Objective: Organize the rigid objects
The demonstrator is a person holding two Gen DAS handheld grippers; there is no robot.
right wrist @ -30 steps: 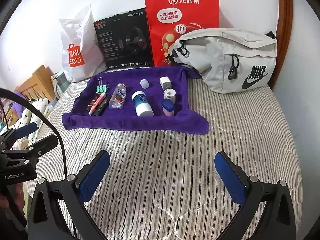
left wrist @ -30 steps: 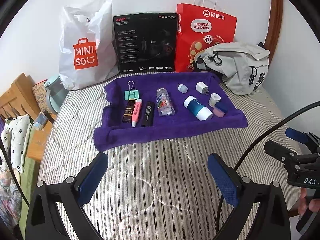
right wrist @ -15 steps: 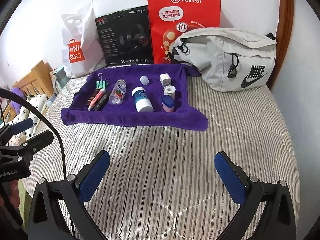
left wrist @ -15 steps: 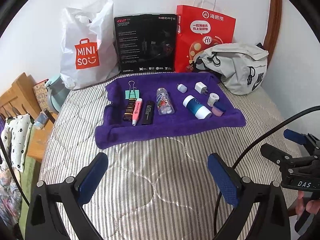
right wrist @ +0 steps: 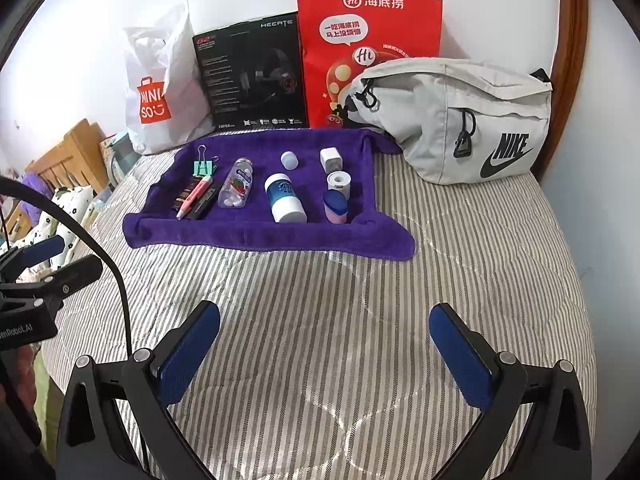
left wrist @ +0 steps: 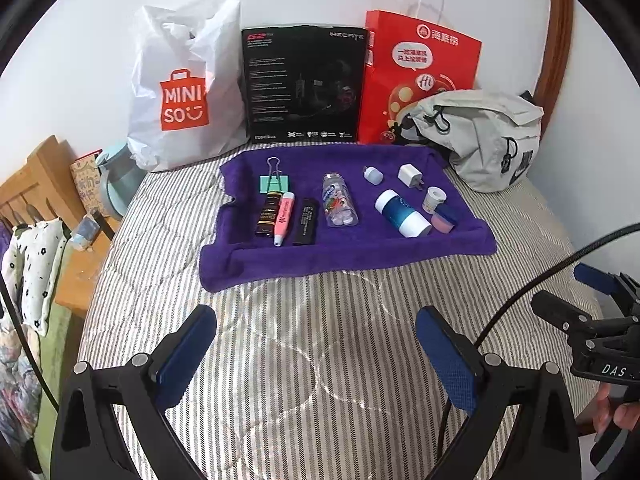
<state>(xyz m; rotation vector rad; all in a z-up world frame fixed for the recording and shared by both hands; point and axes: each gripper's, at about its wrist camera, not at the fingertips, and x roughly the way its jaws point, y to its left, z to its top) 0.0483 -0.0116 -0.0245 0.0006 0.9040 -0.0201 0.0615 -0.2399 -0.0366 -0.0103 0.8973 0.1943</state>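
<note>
Both the left gripper [left wrist: 316, 344] and the right gripper [right wrist: 325, 342] sit at the bottom of their frames with fingers spread wide, gripping nothing, over the striped bedspread [right wrist: 460, 264]. In the centre of each frame lies a purple towel [left wrist: 344, 256] carrying the binder clip [left wrist: 274, 182], pink highlighter [left wrist: 283, 216], clear pill bottle [left wrist: 339, 200], blue-and-white bottle [left wrist: 402, 213] and white charger plug [left wrist: 410, 174].

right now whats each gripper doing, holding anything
Left gripper: open, holding nothing, above the striped bedcover.
Right gripper: open, holding nothing, also short of the purple towel.
</note>
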